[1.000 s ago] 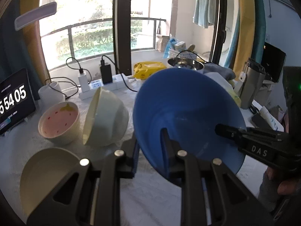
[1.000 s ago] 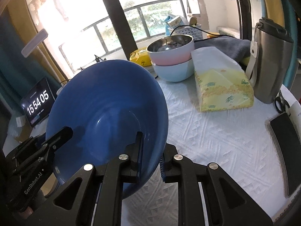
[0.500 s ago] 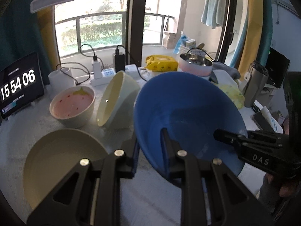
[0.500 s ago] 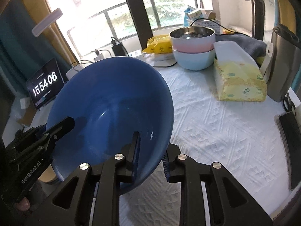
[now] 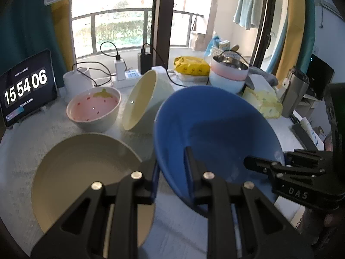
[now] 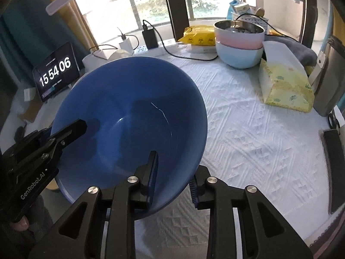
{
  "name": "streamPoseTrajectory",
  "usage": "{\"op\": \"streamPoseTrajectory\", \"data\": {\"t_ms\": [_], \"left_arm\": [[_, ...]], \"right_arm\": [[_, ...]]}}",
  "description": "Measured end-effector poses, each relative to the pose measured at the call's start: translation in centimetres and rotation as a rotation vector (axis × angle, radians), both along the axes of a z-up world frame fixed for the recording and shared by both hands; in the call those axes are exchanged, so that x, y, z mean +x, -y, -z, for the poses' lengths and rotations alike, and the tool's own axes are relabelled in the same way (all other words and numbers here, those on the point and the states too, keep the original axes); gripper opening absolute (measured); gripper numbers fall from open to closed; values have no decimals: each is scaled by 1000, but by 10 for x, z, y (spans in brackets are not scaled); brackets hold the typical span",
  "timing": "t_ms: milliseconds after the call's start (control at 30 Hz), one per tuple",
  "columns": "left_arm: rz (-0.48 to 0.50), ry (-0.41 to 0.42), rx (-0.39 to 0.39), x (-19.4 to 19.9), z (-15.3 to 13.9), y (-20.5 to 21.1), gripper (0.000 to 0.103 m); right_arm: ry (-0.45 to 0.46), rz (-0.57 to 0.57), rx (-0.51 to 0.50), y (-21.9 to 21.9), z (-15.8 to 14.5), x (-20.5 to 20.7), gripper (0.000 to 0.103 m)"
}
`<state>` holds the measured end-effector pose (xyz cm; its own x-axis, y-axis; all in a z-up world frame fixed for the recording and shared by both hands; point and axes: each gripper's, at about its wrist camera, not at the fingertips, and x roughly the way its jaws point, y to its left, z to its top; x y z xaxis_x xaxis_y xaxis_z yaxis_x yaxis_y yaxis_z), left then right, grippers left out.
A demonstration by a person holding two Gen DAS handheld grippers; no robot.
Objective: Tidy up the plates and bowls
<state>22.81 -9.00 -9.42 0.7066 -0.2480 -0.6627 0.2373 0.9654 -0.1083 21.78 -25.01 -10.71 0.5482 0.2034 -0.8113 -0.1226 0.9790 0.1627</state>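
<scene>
White tablecloth (image 6: 248, 129), seemingly lifted blue bowl (image 6: 129, 116)

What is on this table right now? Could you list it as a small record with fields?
held item: blue bowl, tilted, above the table
left hand-held gripper: clamped on the blue bowl's rim
right hand-held gripper: clamped on the rim's other side
nearest dish: cream plate, flat on the white tablecloth
behind it: pink-lined bowl, upright; cream bowl, tipped on its side
far right: stacked bowls, metal-lined on top
clock: reads 15 54 06
</scene>
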Motion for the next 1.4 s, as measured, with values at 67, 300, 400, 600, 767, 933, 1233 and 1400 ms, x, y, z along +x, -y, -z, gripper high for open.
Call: {"op": "streamPoseTrajectory", "data": {"t_ms": [67,300,400,600,767,933,1233,1400], "left_arm": [[1,-7,3,0,2,-1,22],[0,-47,16,1,15,-4,22],[0,-45,13,0,15,-6,22],[-7,-54,18,2,20,-7,22],[3,-75,15,2,21,-8,22],[24,-94,3,-4,22,-6,22],[36,-110,8,-4,24,-1,24],[53,-124,5,-6,25,1,25]], "right_arm": [[-11,-2,-2,-2,2,0,30],[-59,-18,-20,-12,15,2,32],[-65,-20,-21,-14,15,1,33],[-64,-31,-19,-17,15,1,35],[-72,-34,-27,-19,12,0,36],[-82,-31,-37,-14,8,-4,36],[-89,-18,-38,-11,8,-7,37],[-84,-8,-34,-7,3,-8,38]]}}
